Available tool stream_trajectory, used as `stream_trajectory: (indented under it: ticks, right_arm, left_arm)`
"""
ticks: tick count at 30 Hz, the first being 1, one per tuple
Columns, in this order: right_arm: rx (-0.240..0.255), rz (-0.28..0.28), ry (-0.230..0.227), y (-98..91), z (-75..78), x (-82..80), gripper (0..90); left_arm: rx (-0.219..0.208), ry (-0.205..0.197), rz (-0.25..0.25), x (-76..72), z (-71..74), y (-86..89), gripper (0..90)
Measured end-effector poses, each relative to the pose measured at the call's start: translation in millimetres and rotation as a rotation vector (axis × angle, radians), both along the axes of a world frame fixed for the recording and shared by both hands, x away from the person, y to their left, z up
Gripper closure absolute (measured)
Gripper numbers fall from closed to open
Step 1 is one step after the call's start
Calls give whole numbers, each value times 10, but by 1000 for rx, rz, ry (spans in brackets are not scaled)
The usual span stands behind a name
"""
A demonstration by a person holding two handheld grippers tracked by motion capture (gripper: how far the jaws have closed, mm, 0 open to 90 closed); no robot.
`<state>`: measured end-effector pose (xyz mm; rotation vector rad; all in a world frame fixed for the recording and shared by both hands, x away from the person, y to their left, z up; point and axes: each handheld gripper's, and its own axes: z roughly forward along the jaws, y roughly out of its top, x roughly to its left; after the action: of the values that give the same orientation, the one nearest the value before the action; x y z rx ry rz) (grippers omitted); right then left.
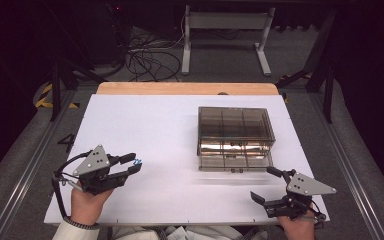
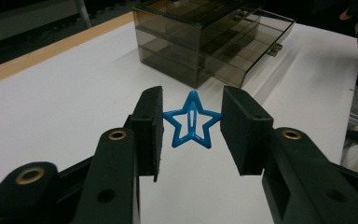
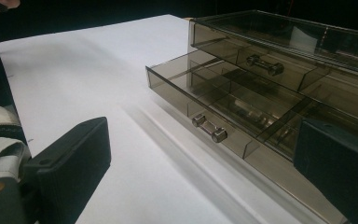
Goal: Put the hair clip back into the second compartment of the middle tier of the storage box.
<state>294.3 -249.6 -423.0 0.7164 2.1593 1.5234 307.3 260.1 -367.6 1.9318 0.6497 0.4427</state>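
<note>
A small blue star-shaped clip (image 2: 190,122) hangs a little above the white table, pinched at two of its points between the pads of my left gripper (image 2: 192,108). In the high view that gripper (image 1: 135,163) is at the front left, with the star (image 1: 137,161) at its tips. A smoky see-through drawer box (image 1: 235,131) stands right of centre, its lowest drawer (image 1: 235,161) pulled out toward me. My right gripper (image 1: 264,183) rests at the front right, just before that drawer, jaws wide apart and nothing between them. The right gripper view looks into the drawer's divided compartments (image 3: 214,100).
A white sheet (image 1: 150,130) covers the table, with a wooden strip (image 1: 185,88) along the far edge. Behind the table are cables and a white frame on the floor. A second drawer handle (image 3: 263,65) sits above the open drawer.
</note>
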Motion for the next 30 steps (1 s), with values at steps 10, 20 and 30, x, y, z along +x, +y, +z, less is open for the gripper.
stream_trajectory:
  ticks: [10, 20, 30]
  right_arm:
    - [-2, 1, 0, -3, -3, 0, 47]
    - [3, 0, 1, -23, -6, 5, 47]
    - [3, 2, 5, -33, -9, 6, 46]
  left_arm:
    - [-9, -2, -65, 114, 97, -263, 601]
    - [-27, -1, -124, 173, 147, -471, 601]
    - [-37, -1, -184, 239, 187, -734, 601]
